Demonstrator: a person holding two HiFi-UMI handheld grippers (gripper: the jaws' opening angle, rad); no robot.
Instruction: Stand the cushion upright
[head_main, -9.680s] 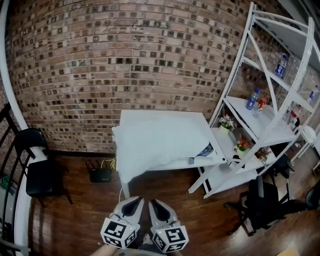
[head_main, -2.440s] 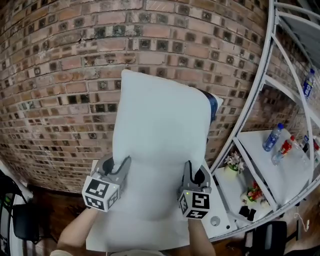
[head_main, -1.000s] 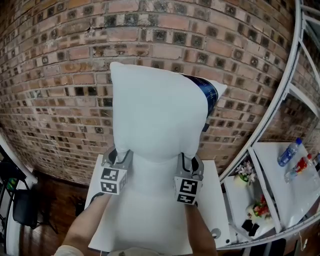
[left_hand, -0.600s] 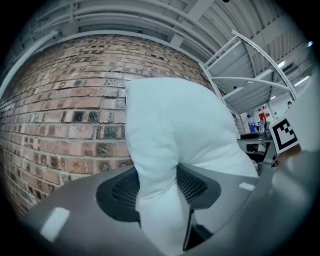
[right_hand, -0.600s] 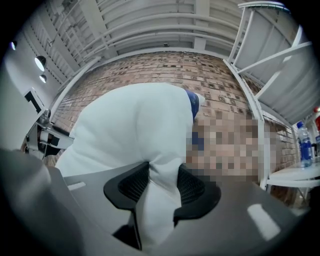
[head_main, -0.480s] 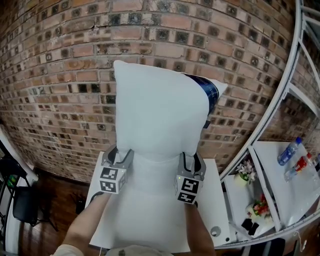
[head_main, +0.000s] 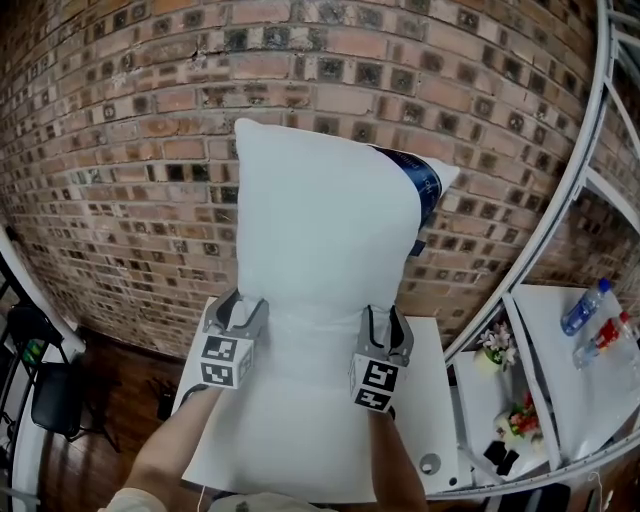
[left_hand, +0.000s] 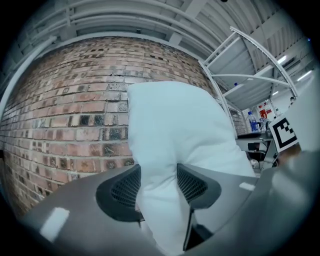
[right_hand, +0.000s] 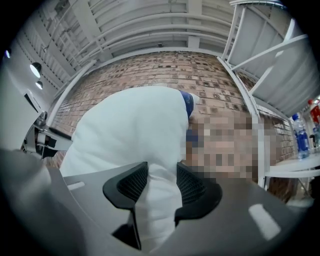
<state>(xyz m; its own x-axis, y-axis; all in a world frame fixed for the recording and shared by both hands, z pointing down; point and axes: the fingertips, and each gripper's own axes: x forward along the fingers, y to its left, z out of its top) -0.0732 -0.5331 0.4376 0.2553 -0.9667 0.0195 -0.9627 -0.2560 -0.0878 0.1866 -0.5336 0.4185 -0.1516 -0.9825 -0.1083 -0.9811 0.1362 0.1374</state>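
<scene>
Only overhead: table beneath cushion.

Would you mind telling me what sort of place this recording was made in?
Probably an indoor workshop or studio space rather than a home: a bare brick wall, a white metal shelving rack holding water bottles, and a black chair off to one side.
</scene>
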